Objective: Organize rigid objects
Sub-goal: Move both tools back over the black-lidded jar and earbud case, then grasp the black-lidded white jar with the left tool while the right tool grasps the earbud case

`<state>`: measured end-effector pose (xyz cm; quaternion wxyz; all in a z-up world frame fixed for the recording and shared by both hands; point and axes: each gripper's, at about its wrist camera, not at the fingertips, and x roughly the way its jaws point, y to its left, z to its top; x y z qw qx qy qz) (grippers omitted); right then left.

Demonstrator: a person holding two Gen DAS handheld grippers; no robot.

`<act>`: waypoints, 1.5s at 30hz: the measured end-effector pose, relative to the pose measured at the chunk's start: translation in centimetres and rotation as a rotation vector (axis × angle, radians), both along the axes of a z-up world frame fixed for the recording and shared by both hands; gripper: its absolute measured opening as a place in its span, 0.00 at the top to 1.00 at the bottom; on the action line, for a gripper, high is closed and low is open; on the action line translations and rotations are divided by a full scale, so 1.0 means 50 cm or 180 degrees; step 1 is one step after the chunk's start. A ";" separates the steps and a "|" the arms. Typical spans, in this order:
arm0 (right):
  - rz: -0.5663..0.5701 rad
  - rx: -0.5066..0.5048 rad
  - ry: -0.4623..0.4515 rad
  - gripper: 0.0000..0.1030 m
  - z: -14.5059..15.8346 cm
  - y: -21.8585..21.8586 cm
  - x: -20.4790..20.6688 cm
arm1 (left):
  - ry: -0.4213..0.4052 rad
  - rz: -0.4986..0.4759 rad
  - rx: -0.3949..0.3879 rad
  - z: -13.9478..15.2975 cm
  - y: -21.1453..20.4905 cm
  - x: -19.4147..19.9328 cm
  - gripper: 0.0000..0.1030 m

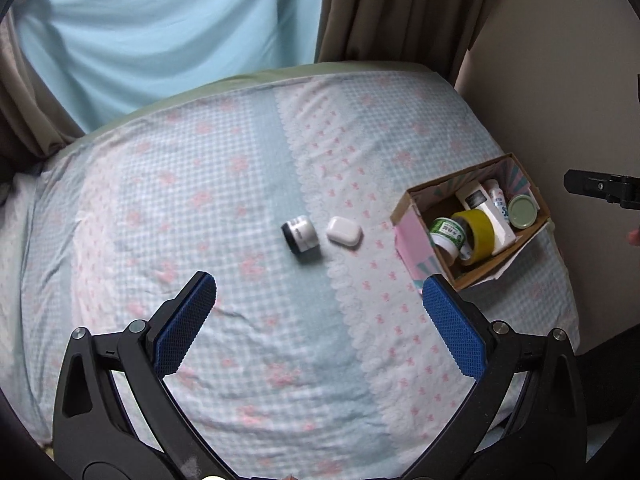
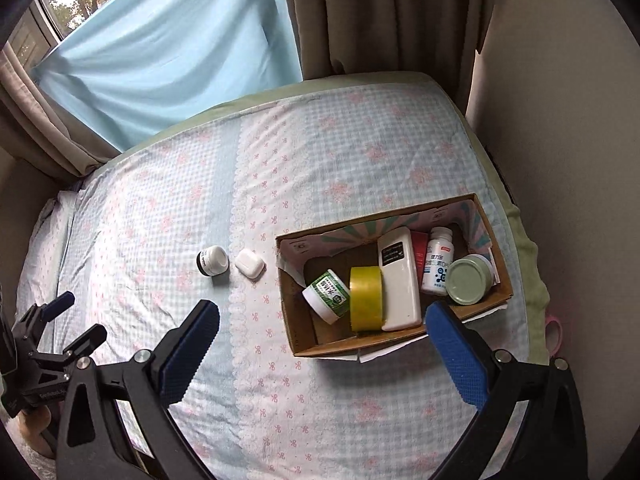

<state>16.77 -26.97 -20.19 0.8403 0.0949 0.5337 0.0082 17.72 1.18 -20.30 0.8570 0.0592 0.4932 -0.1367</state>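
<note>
A small white jar with a black lid (image 1: 301, 235) (image 2: 212, 261) lies on its side on the bed, next to a white earbud case (image 1: 344, 231) (image 2: 250, 264). A cardboard box (image 1: 404, 205) (image 2: 294, 336) to their right holds a green-labelled tub (image 2: 327, 295), a yellow tape roll (image 2: 366, 296), a white flat case (image 2: 400, 284), a white bottle (image 2: 438, 266) and a green-lidded jar (image 2: 467, 279). My left gripper (image 1: 320, 292) is open and empty, above the bed short of the jar. My right gripper (image 2: 322, 318) is open and empty, over the box's near side.
The bed has a blue-and-pink checked sheet (image 1: 240, 168). A wall (image 2: 560, 120) runs along its right edge, and curtains (image 1: 400, 8) and a light blue drape (image 1: 160, 32) hang behind it. The left gripper shows at the lower left of the right wrist view (image 2: 76, 320).
</note>
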 end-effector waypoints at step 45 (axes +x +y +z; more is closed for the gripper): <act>0.2354 -0.0822 0.1209 0.36 -0.570 0.352 0.353 | 0.0399 -0.2023 0.0639 -0.547 -0.107 0.310 0.15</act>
